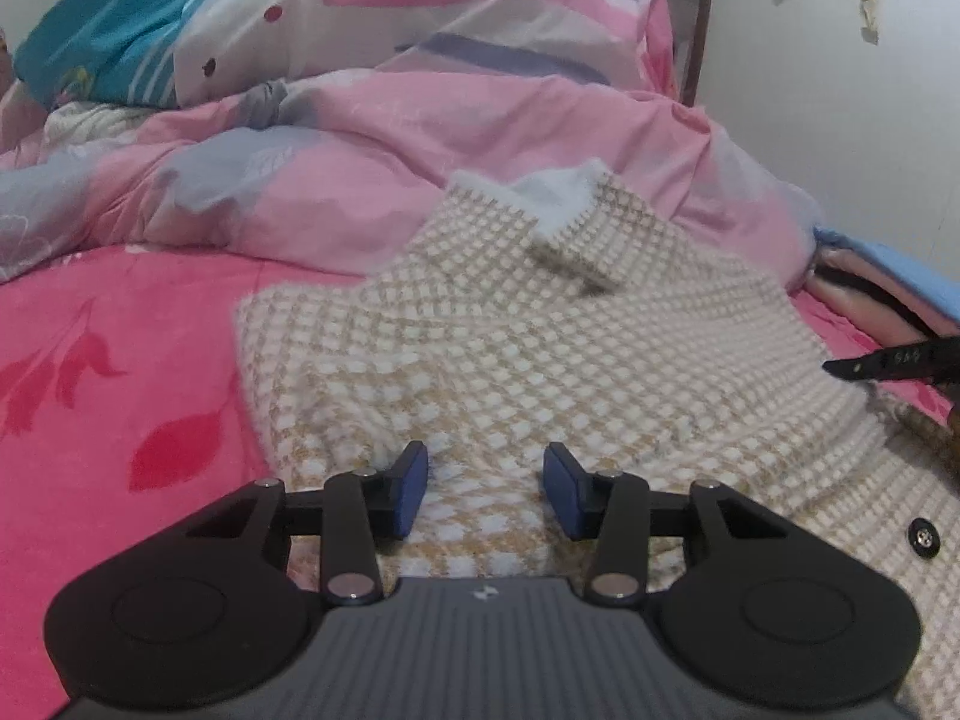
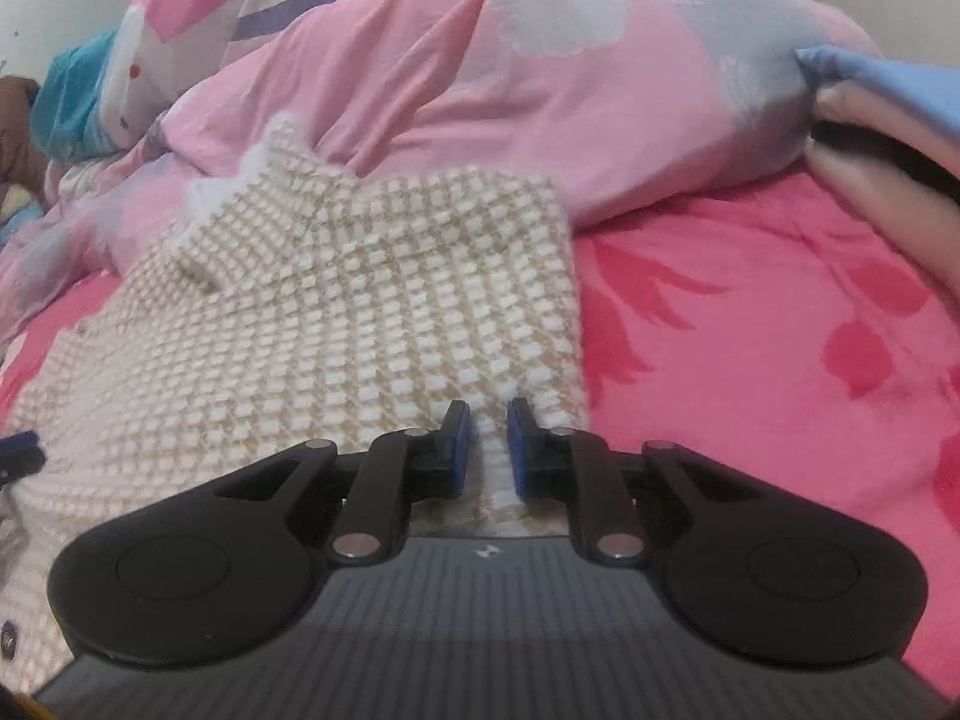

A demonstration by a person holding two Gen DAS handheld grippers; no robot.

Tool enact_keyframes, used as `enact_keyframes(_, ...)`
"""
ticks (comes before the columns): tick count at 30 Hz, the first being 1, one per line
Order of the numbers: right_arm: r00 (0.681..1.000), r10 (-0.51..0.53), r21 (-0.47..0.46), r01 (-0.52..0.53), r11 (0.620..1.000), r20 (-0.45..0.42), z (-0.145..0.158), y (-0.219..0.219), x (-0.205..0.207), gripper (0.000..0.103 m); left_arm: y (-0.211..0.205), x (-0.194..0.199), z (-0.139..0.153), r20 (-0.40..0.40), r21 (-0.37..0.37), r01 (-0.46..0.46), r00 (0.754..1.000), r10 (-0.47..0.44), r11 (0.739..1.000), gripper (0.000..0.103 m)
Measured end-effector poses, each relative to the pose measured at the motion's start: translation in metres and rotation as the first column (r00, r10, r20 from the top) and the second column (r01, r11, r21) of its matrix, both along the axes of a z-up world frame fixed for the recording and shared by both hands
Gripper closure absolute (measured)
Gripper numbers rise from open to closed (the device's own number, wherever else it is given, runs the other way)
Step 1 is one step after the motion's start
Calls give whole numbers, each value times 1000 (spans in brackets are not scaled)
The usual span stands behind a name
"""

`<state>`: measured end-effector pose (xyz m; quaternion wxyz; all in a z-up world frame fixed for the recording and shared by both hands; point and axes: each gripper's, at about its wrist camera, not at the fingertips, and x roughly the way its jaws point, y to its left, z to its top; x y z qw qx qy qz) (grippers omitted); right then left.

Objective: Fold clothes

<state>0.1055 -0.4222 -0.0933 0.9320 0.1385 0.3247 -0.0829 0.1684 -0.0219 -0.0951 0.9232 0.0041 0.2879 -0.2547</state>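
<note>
A bed covered by a bright pink sheet (image 1: 90,324) with red leaf prints carries everything here. A pink and grey duvet (image 1: 420,108) is heaped along the far edge of the bed, and a turquoise bundle (image 1: 102,30) is seen behind it toward the far left corner. A stack of pale folded cloth (image 2: 888,138) lies at the right edge.

The checked cream and tan garment (image 1: 510,336) is spread across the middle of the bed, its collar end resting against the duvet and its near hem by the grippers. A side panel appears already turned inward, so the piece is judged part folded, though how far cannot be settled. A dark button (image 1: 923,537) is seen on a layer at the near right.

The right gripper (image 2: 489,450) is closed down on a ridge of the garment's near right edge, a narrow gap being filled by cloth. The left gripper (image 1: 486,495) is held spread over the fabric with nothing pinched between its pads.

Risks are judged as follows. Only a thin ridge is caught on the right, so the fluffy knit may slip out if it is lifted fast. With one side free, the hem may be dragged askew and the turned panel undone. The collar may snag on the duvet folds.
</note>
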Motion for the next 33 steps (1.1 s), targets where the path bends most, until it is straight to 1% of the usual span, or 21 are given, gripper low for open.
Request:
enact_keyframes(2,1000,0,5,0,1000,-13,17,-1,4,91,3,4,-2,-3,-29,2,1000,-2,1000,58)
enact_keyframes(4,1000,5,-6,-5,1000,24,34,-2,17,91,8,7,-4,-15,-63,6,1000,-7,998,58)
enact_keyframes(7,998,8,-31,-7,999,55,39,-7,54,91,14,9,-7,-25,-104,10,1000,-13,995,58)
enact_keyframes(9,999,-12,-41,14,999,37,23,-15,83,91,17,12,-9,-28,-119,12,999,-15,993,58)
enact_keyframes(10,1000,-26,-49,27,998,7,11,-20,96,92,17,13,-9,-29,-124,13,999,-17,992,58)
enact_keyframes(11,999,-34,-39,33,999,-24,-4,-25,106,91,18,13,-9,-31,-128,15,999,-19,992,58)
enact_keyframes(12,999,-40,-12,40,999,-25,-9,-29,107,91,18,13,-9,-32,-132,16,999,-20,991,58)
enact_keyframes(14,998,-57,31,57,998,-1,0,-34,98,91,20,13,-9,-34,-139,16,999,-21,990,58)
enact_keyframes(16,998,-60,24,60,998,8,18,-33,78,89,21,14,-10,-38,-148,17,999,-23,989,58)
enact_keyframes(18,1000,-17,5,17,1000,24,38,-27,50,89,22,15,-10,-42,-154,17,999,-24,988,58)
enact_keyframes(20,998,61,-40,-60,997,22,50,-13,22,89,21,15,-10,-41,-152,17,999,-24,988,58)
enact_keyframes(22,990,138,-79,-139,987,-21,42,4,4,89,21,14,-10,-40,-148,17,999,-23,989,58)
enact_keyframes(24,981,169,-115,-179,977,-92,13,14,3,90,20,15,-9,-39,-143,18,999,-24,990,57)
enact_keyframes(25,980,171,-121,-183,976,-105,5,17,3,90,19,15,-9,-38,-137,18,999,-23,990,57)
enact_keyframes(27,984,163,-108,-170,980,-71,10,22,-5,90,18,14,-9,-36,-127,16,999,-21,992,57)
enact_keyframes(29,987,154,-94,-157,983,-38,15,26,-12,87,17,14,-9,-35,-123,16,999,-20,992,57)
enact_keyframes(32,990,139,-73,-138,988,11,22,32,-24,87,17,14,-9,-35,-120,17,999,-21,993,57)
enact_keyframes(33,990,139,-73,-137,988,13,18,35,-26,88,17,14,-9,-34,-118,18,999,-22,993,57)
